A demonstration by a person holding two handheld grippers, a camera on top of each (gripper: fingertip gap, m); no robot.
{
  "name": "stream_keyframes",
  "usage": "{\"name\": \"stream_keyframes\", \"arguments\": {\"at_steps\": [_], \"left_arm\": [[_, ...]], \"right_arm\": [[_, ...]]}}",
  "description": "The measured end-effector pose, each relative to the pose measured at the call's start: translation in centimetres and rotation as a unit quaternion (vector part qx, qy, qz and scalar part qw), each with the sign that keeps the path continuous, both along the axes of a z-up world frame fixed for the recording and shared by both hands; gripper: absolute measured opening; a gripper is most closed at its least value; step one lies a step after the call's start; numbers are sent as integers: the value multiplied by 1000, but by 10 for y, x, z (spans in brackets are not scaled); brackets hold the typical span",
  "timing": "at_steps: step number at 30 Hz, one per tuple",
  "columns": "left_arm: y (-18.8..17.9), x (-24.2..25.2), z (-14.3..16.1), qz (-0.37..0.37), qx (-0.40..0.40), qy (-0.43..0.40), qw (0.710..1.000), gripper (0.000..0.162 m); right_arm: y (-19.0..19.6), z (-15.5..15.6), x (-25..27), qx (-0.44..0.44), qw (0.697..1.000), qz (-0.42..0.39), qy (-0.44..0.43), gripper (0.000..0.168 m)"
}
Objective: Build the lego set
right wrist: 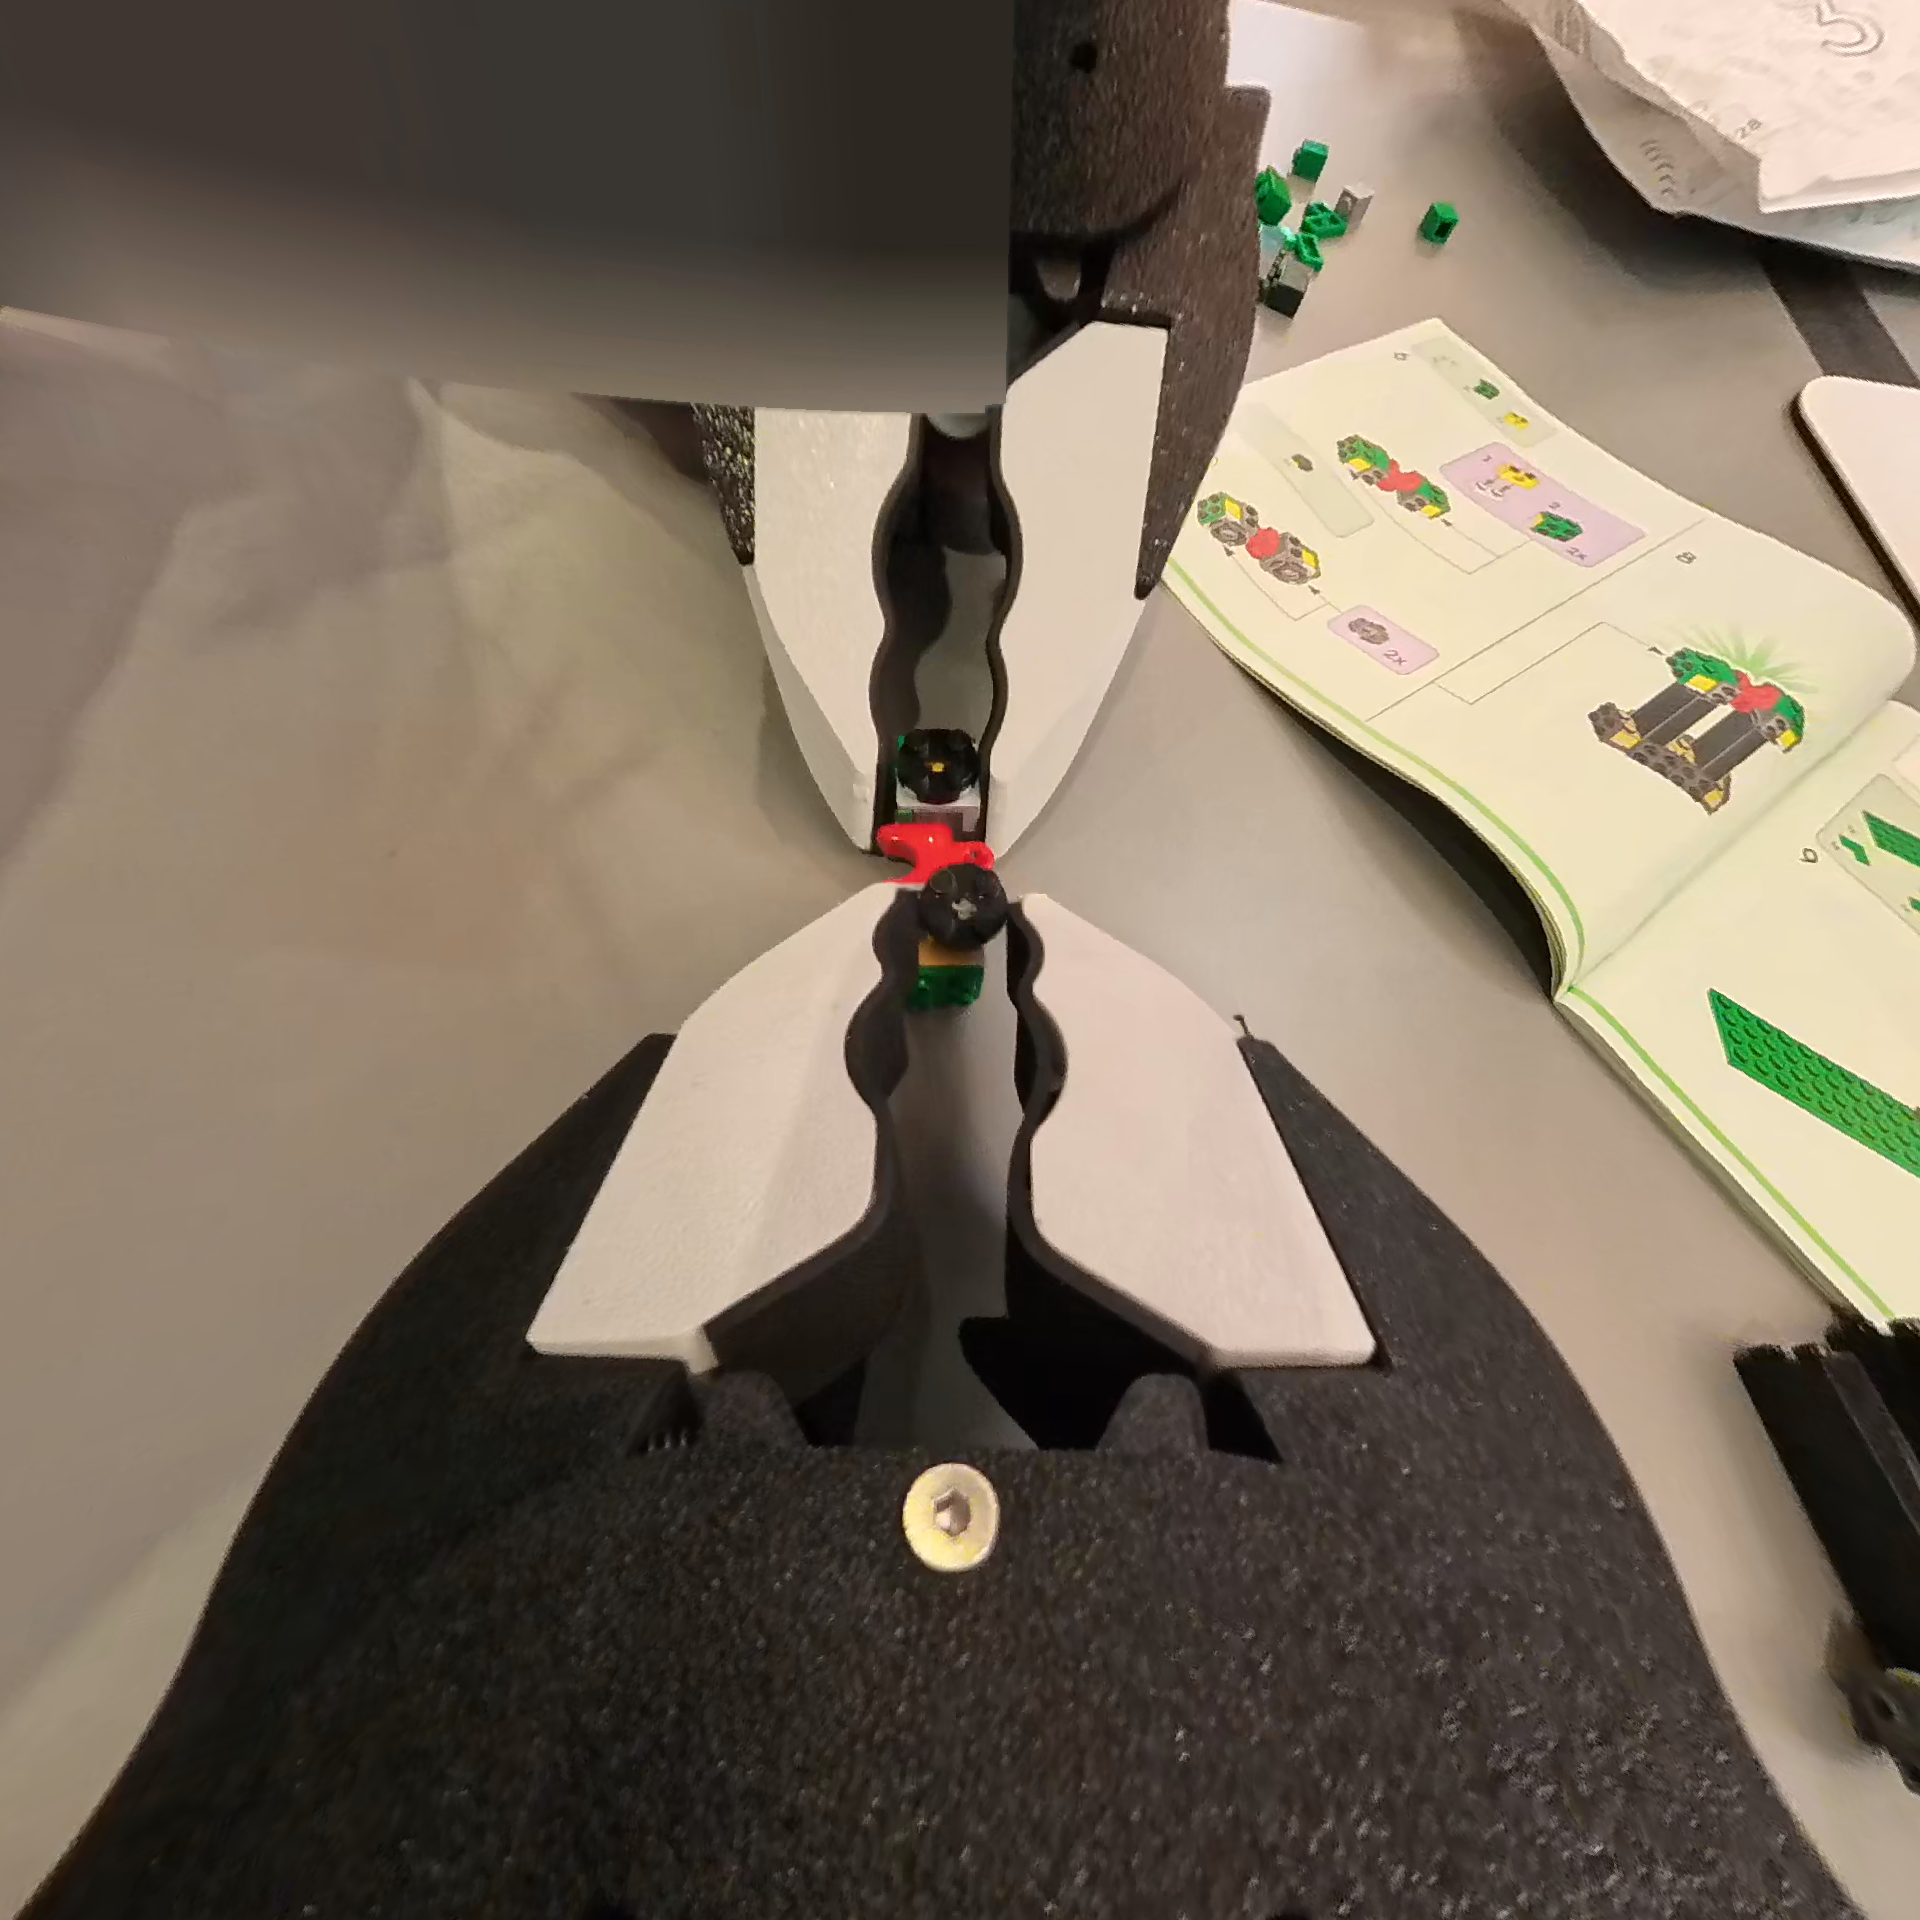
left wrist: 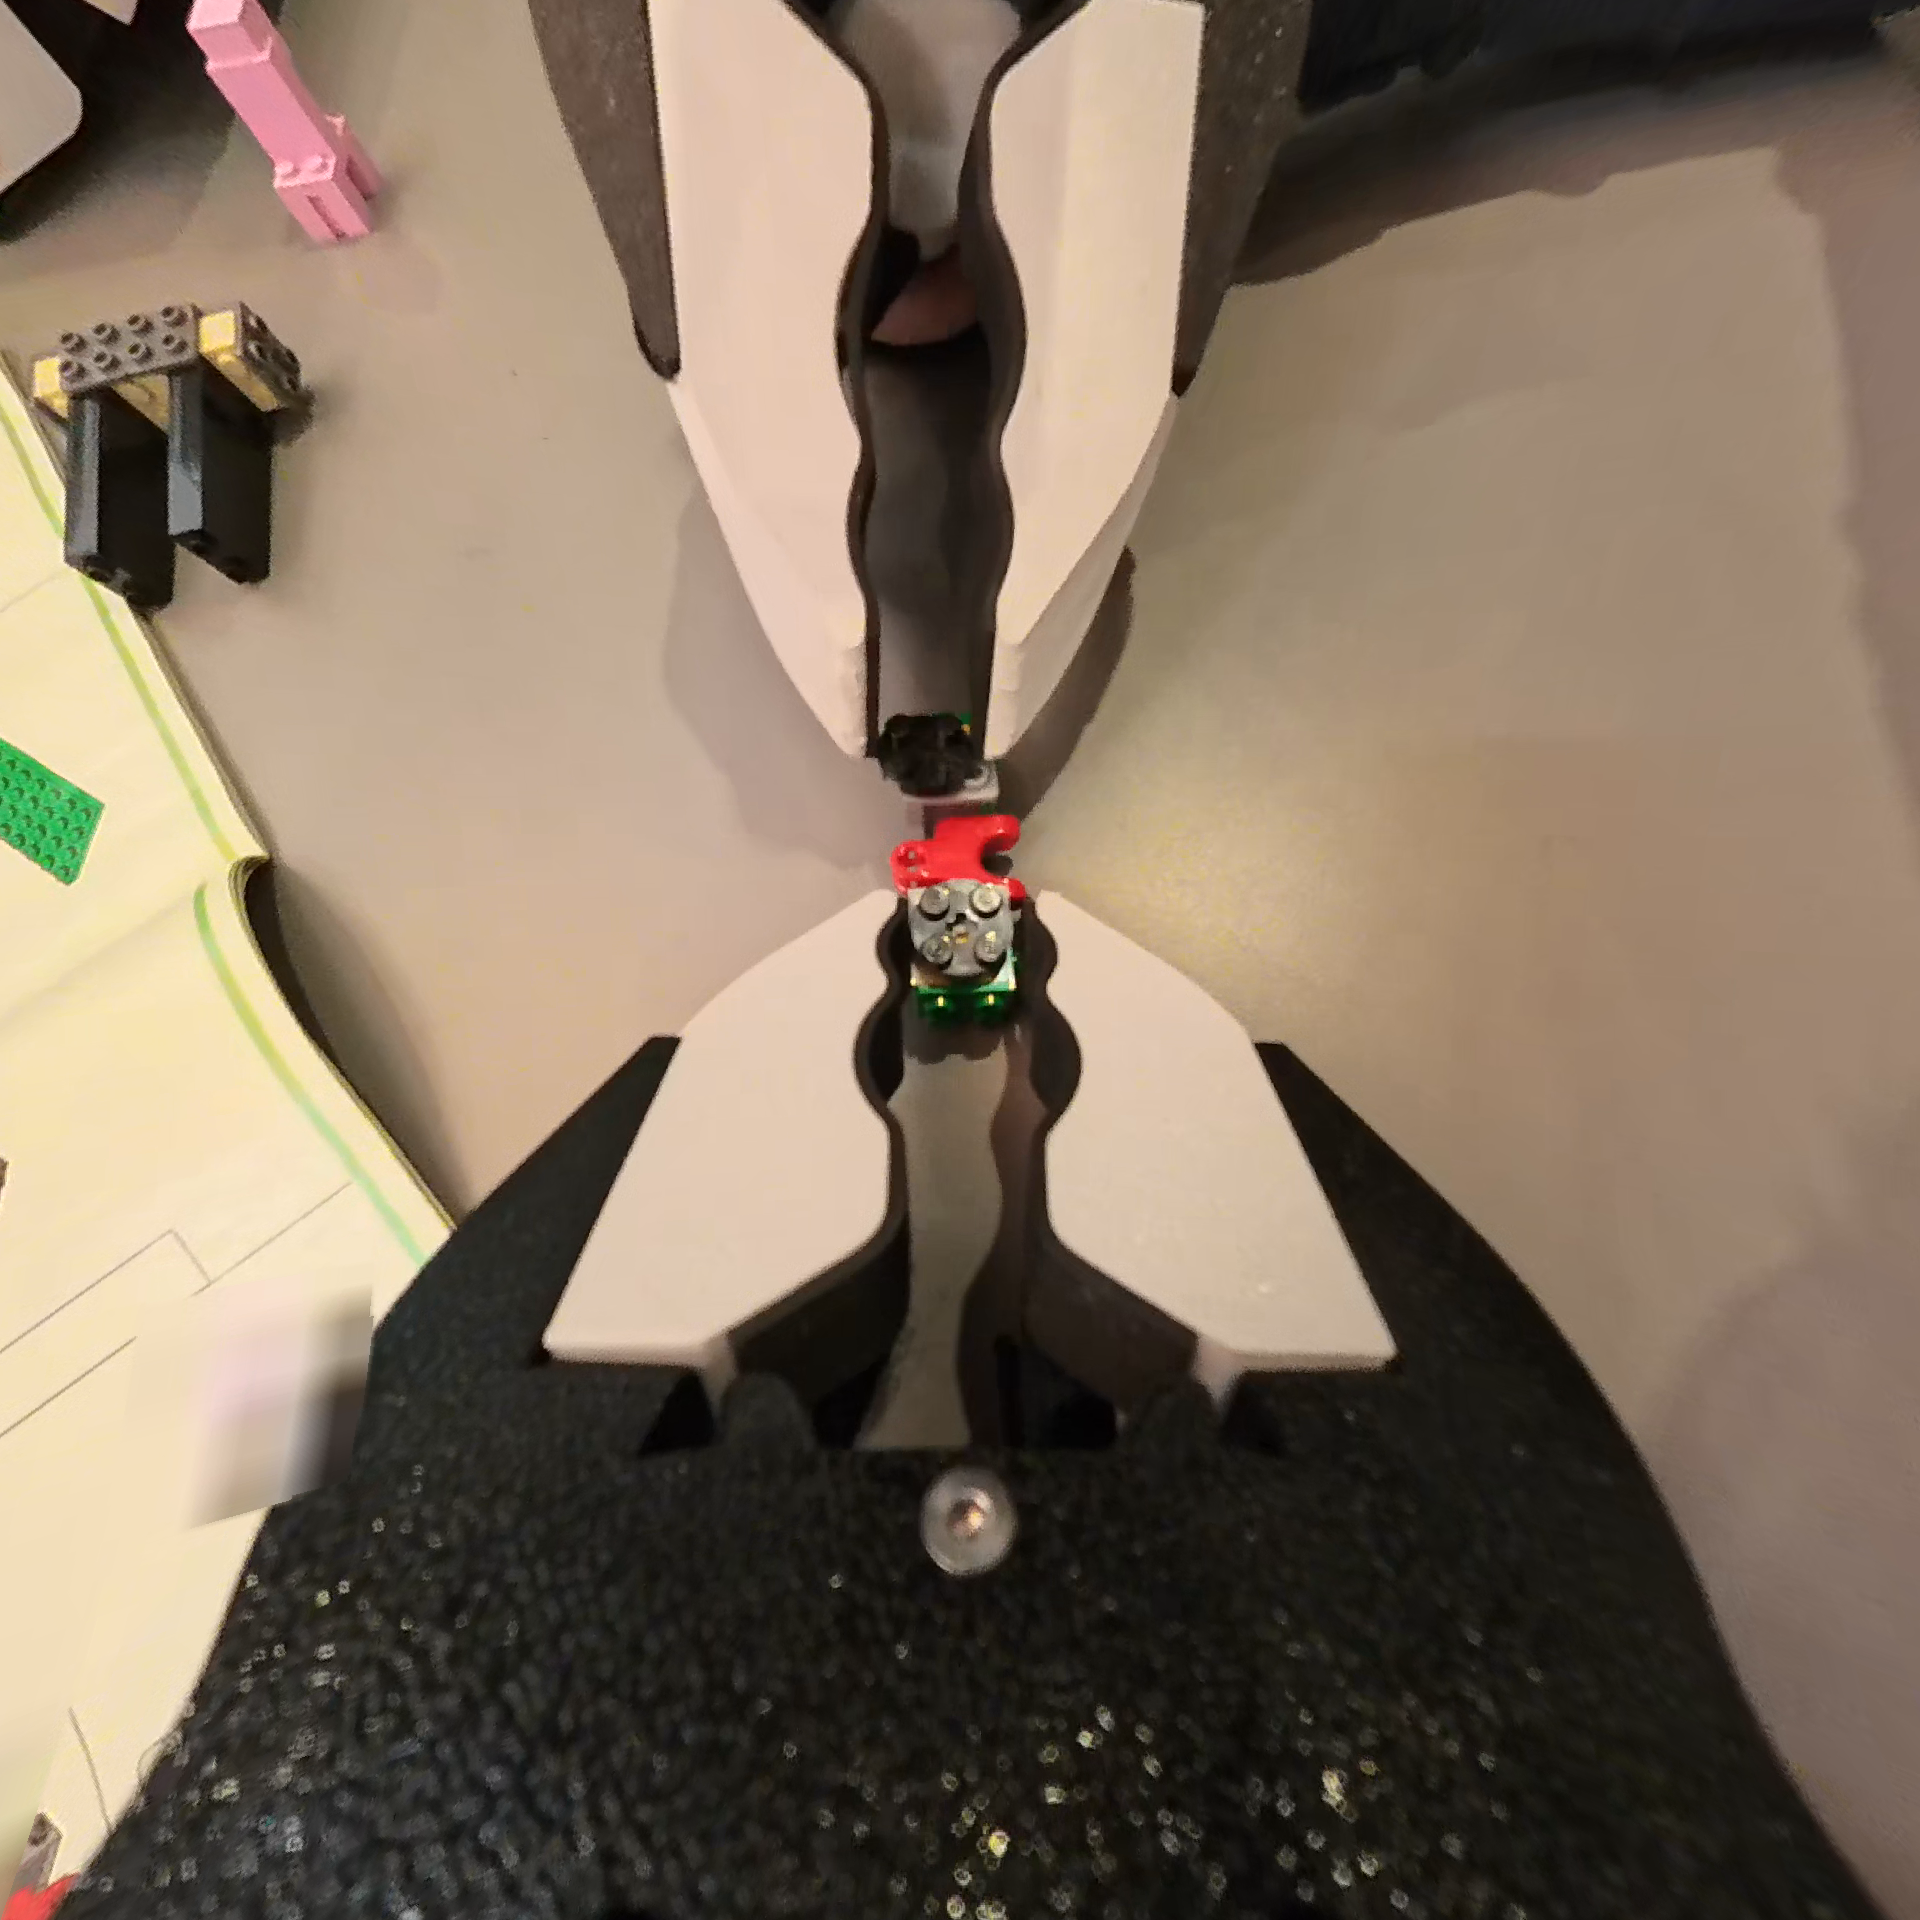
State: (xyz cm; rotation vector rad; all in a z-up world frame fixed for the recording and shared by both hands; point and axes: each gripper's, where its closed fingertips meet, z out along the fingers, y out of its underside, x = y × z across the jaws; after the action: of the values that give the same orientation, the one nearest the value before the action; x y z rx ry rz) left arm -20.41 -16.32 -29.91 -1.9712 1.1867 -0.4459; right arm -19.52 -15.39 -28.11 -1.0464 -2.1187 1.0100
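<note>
The step in hand looks like joining two small sub-builds at the red hinge (left wrist: 961, 854). The left gripper (left wrist: 961, 940) has its jaws closed on a grey-and-green block (left wrist: 961, 951); the right gripper (right wrist: 951, 935) has its jaws closed on a black-knobbed block (right wrist: 961, 914). Tips meet nose to nose above the desk (left wrist: 1455, 727), so the build's long axis runs gripper to gripper. Whether the hinge is fully seated is hard to tell. Next: press straight along that axis (the booklet (right wrist: 1558, 644) right of the hinge shows the pairing).
</note>
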Motion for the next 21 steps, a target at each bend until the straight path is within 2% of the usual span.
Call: {"name": "stream_keyframes", "arguments": {"at_steps": [13,21], "left_arm": [[0,0,-1,-2,-4,2,1000,20],[-1,1,-1,-3,-4,2,1000,20]], "right_arm": [[-7,0,-2,-5,1000,-1,-16,16],[-8,-3,-4,40,998,-12,-42,16]]}}
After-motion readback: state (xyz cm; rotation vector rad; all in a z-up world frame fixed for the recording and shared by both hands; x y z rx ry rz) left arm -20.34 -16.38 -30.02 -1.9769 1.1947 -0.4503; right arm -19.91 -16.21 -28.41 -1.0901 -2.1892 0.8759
